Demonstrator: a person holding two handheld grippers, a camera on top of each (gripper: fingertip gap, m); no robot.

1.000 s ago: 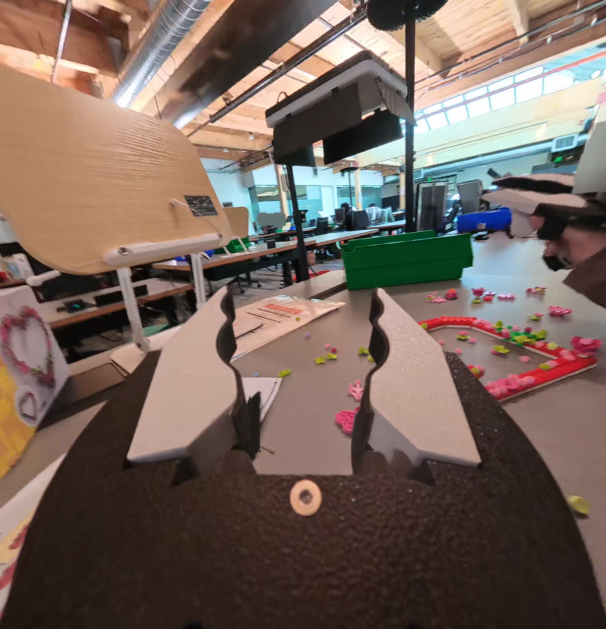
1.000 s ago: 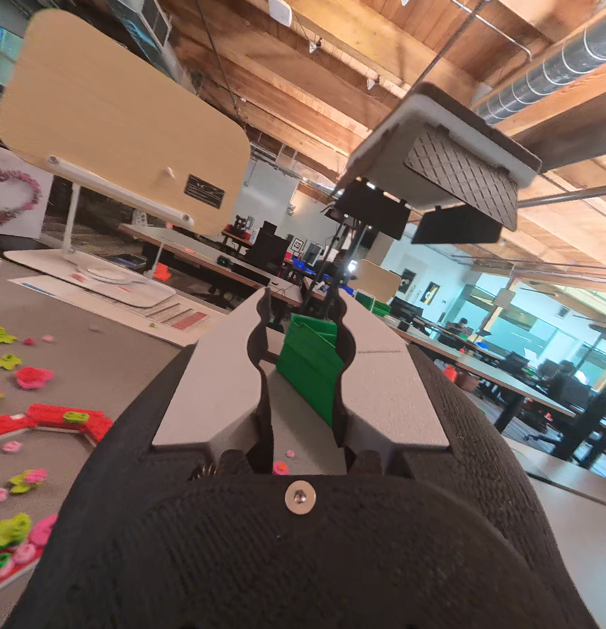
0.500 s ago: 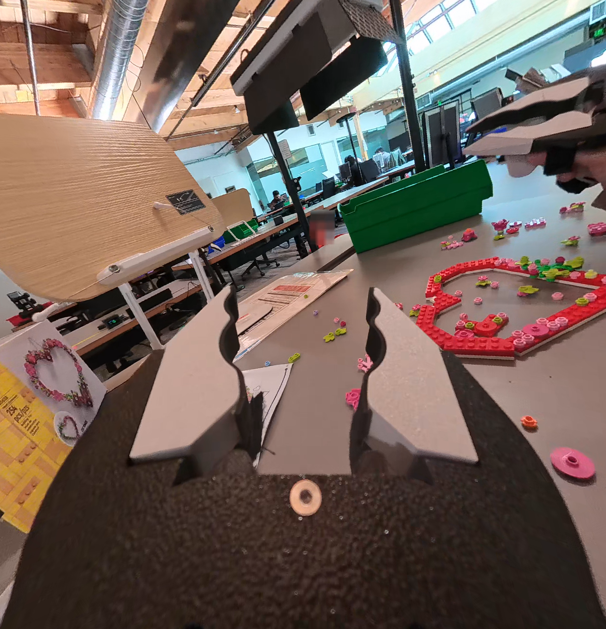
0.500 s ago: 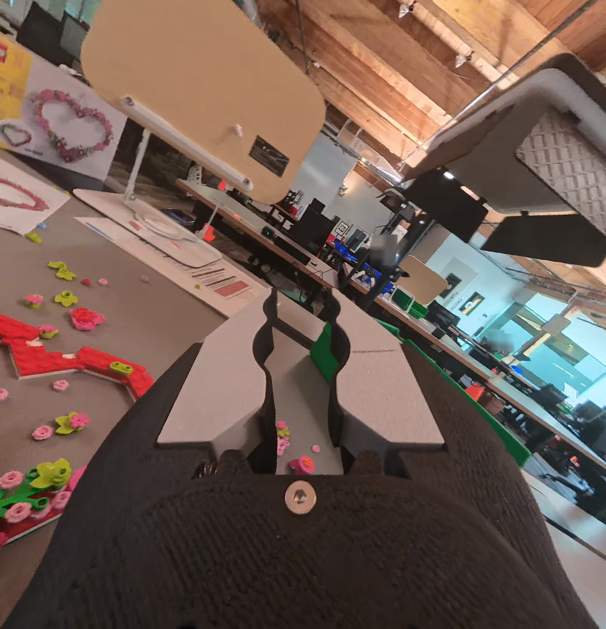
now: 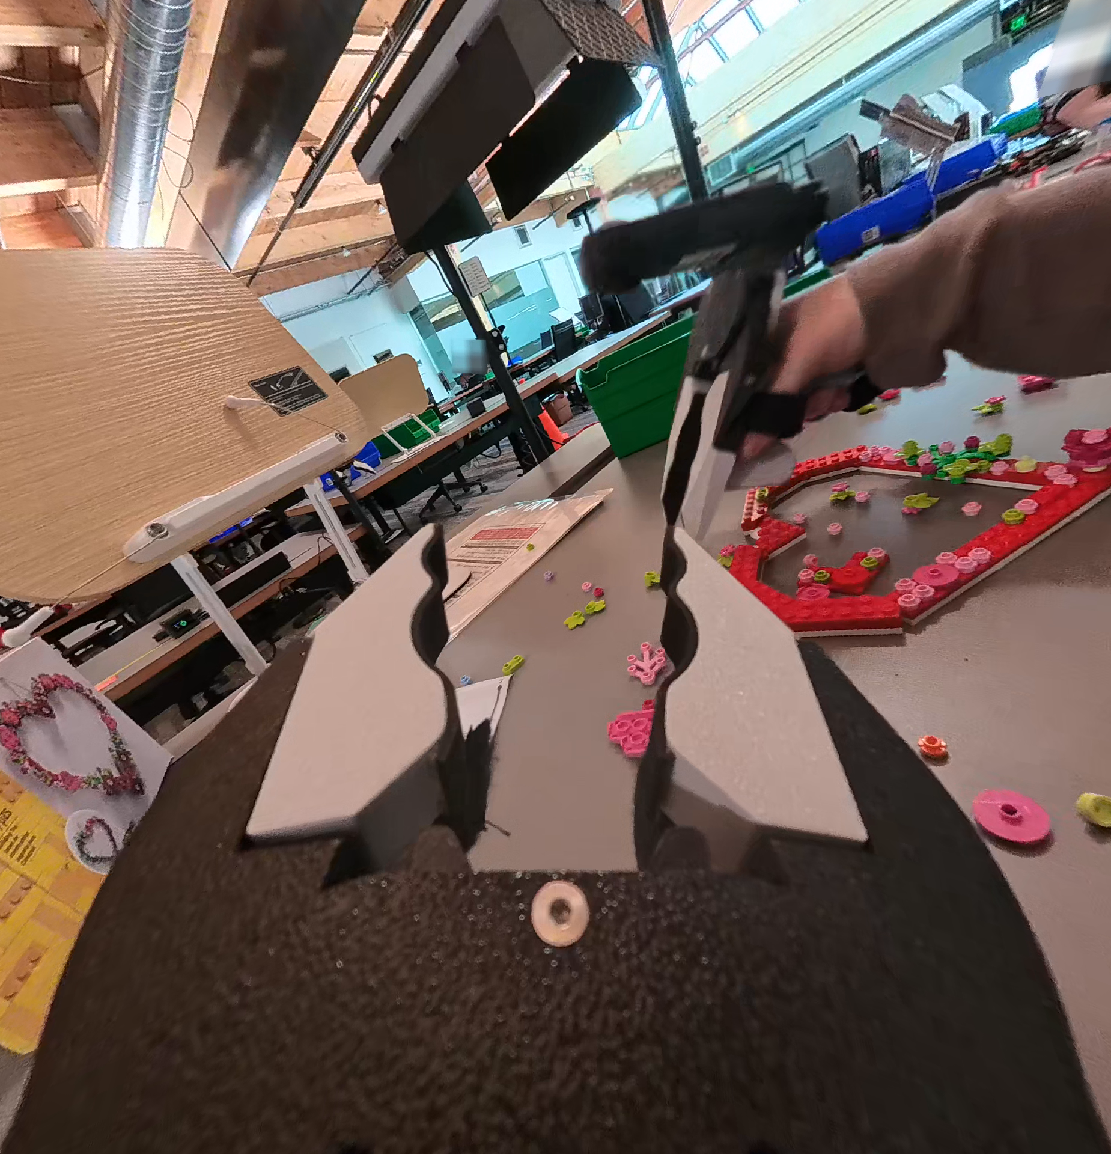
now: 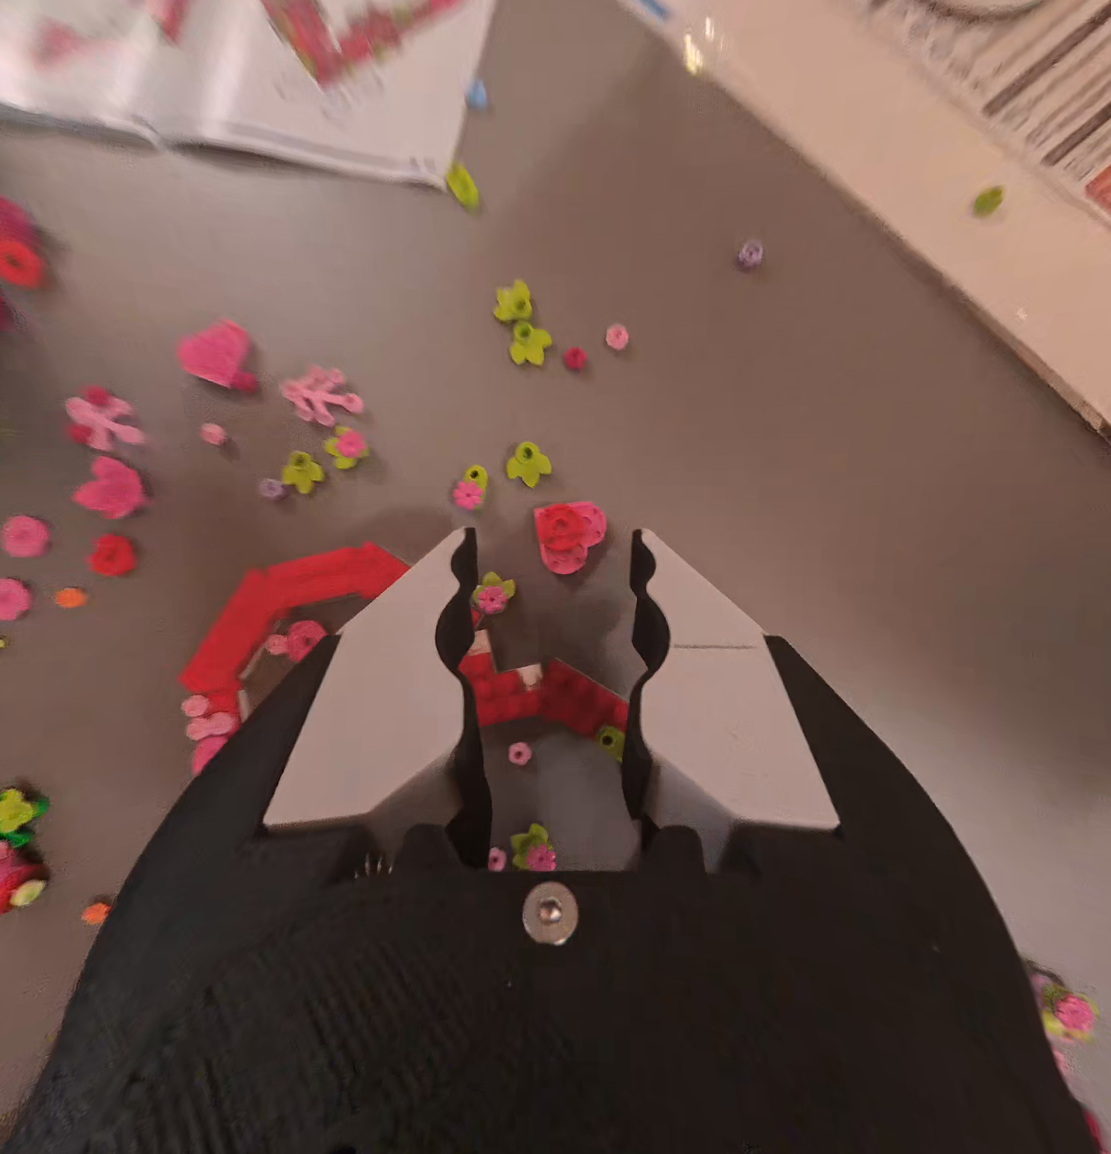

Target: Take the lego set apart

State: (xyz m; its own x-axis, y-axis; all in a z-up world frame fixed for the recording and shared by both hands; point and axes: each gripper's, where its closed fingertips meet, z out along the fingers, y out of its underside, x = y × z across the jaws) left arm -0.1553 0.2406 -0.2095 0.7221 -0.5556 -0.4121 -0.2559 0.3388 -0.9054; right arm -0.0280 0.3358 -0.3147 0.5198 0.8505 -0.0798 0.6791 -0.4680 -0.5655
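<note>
The red heart-shaped lego frame [image 5: 840, 615] lies flat on the grey table [image 5: 977, 687], with pink and green flower pieces stuck on it. My left gripper [image 5: 553, 543] is open and empty, low over the table to the left of the frame. A pink flower plate [image 5: 631, 730] lies by its right finger. My right gripper [image 5: 687, 518], held in a person's hand [image 5: 852, 350], points down at the frame's left end. In the right wrist view it [image 6: 553, 537] is open and empty above the red frame [image 6: 328, 574]. A red and pink flower piece [image 6: 568, 534] lies between its fingertips.
Loose pink, red and lime pieces [image 6: 528, 340] are scattered over the table. A green bin [image 5: 634, 393] stands at the back. A wooden board on a stand [image 5: 134, 406], the yellow lego box [image 5: 41, 812], a bagged sheet [image 5: 515, 543] and a booklet [image 6: 228, 93] lie to the left. My left tips are roughly 11 cm from the pink flower plate [image 5: 631, 730]. The right camera catches it too, in the right wrist view [image 6: 215, 343].
My right gripper has swung from pointing across the room to pointing down over the frame's end, and its jaws have opened wider. My left gripper has stayed open and tilted slightly.
</note>
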